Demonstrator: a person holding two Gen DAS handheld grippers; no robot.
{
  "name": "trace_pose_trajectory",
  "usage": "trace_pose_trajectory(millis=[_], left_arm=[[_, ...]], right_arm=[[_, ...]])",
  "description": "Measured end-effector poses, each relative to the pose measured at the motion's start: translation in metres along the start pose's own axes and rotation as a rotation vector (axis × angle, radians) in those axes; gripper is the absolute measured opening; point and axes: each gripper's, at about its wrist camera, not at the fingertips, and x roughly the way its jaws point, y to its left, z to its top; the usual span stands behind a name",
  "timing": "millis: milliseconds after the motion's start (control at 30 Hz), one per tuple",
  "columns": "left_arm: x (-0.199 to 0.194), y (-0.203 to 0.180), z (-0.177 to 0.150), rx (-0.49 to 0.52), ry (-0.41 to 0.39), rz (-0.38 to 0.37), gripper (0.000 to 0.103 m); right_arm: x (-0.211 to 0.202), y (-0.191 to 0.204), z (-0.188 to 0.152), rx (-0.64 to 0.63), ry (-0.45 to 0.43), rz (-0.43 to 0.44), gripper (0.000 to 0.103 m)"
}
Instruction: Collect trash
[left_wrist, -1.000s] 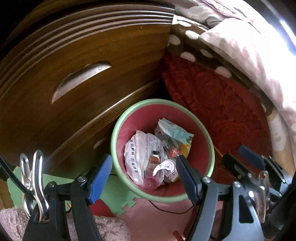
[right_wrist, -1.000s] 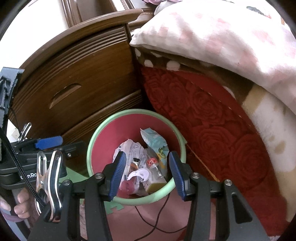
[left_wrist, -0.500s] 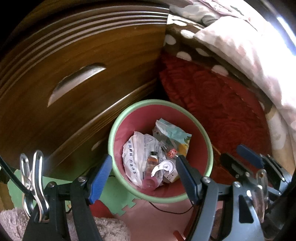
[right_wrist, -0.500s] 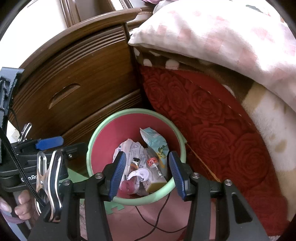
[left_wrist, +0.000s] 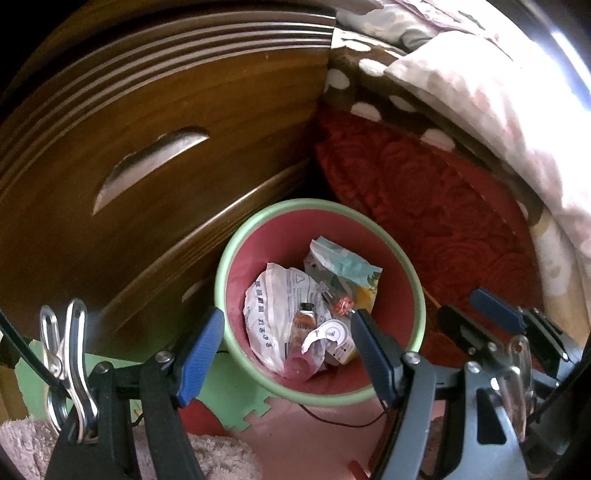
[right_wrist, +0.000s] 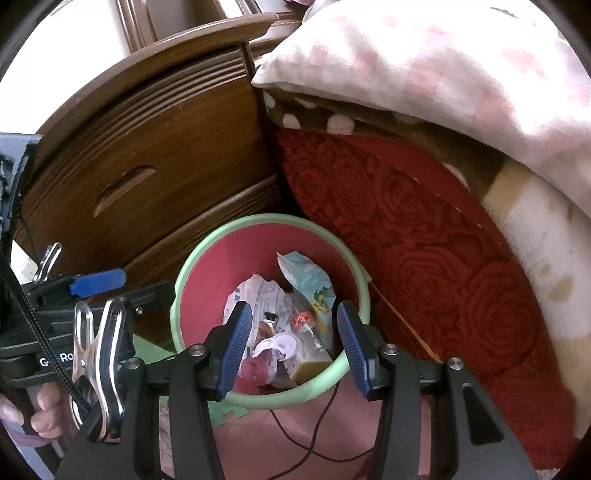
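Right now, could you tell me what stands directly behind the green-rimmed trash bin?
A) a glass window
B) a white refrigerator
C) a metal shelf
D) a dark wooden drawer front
D: the trash bin sits on the floor against a dark wooden drawer front with a carved handle recess, and a red rose-patterned blanket hangs at its other side.

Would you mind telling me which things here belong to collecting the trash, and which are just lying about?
Part of the job:
- trash bin
- crumpled wrapper
- small bottle
- teal packet
- left gripper and right gripper, both open and empty

Just lying about:
- wooden drawer
- red blanket
- pillow
- thin cable
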Motion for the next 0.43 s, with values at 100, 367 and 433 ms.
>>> trace_pose_trajectory(millis=[100,367,433], left_arm=[[-0.0001,0.0006,0.0003,-0.003,0.002,0.001,0.075],[0.0015,0.0013,-0.0004,-0.012,0.018,-0.009,0.075],[0.0035,0.0013,-0.0004,-0.02,0.029,-0.013,0.075]], right_arm=[[-0.0002,-0.0007,0.0003,0.007,0.0,0.0,0.049],[-0.0009,-0.0013,-0.0003,0.01,0.001,0.0,0.049],[-0.0005,-0.0019,0.0,0.01,0.001,0.001,0.049]])
